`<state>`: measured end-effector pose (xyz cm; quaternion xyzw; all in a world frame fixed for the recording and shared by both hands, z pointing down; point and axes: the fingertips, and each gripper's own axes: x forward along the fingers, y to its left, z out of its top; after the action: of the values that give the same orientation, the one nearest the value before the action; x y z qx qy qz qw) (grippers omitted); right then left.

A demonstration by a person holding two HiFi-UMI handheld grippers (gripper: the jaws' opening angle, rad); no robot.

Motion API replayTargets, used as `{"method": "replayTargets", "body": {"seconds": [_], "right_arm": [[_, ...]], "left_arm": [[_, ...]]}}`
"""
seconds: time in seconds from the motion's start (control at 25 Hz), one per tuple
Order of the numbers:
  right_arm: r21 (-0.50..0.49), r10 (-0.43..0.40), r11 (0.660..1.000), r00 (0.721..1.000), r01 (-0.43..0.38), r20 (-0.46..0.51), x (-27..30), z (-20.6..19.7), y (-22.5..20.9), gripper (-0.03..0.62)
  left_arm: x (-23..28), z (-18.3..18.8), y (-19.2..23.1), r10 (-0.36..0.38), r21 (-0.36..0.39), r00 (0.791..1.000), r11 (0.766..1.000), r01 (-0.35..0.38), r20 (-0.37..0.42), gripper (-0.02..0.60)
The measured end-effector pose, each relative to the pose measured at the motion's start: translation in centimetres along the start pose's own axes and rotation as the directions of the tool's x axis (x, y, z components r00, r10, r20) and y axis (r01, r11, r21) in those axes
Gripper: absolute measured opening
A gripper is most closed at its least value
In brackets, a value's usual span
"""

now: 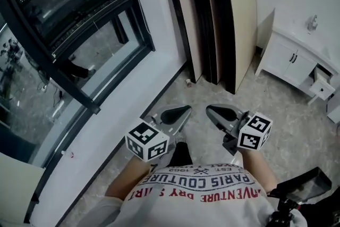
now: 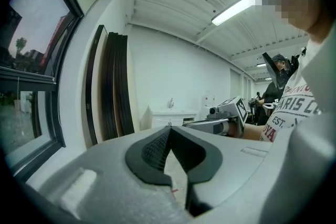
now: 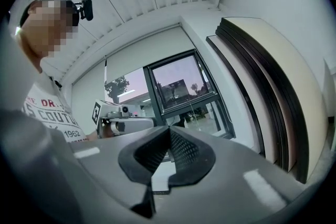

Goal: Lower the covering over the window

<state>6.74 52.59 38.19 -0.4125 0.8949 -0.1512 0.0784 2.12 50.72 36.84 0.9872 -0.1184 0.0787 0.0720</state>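
Even light from a ceiling tube point(image 2: 231, 9) — fisheye warp, dark corners in gripper views.

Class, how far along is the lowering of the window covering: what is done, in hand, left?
Done: nothing; the window glass is bare. In hand: nothing; the left gripper and right gripper are shut and empty, held short of the window. Left: everything, that is, reaching the covering or its cord, neither clearly visible, and pulling it down.
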Motion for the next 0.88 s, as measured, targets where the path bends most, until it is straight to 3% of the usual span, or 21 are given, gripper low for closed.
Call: {"method": "replayTargets", "body": {"seconds": [0.12,0.48,0.88], "right_arm": [[-0.004,-0.005,1.000,1.000,0.005,-0.017,2.1,-0.3,-2.9,0.001],[0.047,-0.033,0.998,0.999,0.034,-0.033,13.9,1.1,-15.6,0.001],[0.012,-0.023,1.000,0.999,0.024,-0.044,29.9,7.2,-26.9,0.000]], "left_arm": [[1.9,-0.3,3.5,-0.006,-0.017,1.000,1.000,0.007,0.012,0.002],[7.9,0.3,20.1,-0.015,-0.057,1.000,0.998,0.013,-0.018,0.002],[11.1,5.2,39.4,0.027,-0.071,1.000,0.997,-0.026,0.008,0.002]]}}
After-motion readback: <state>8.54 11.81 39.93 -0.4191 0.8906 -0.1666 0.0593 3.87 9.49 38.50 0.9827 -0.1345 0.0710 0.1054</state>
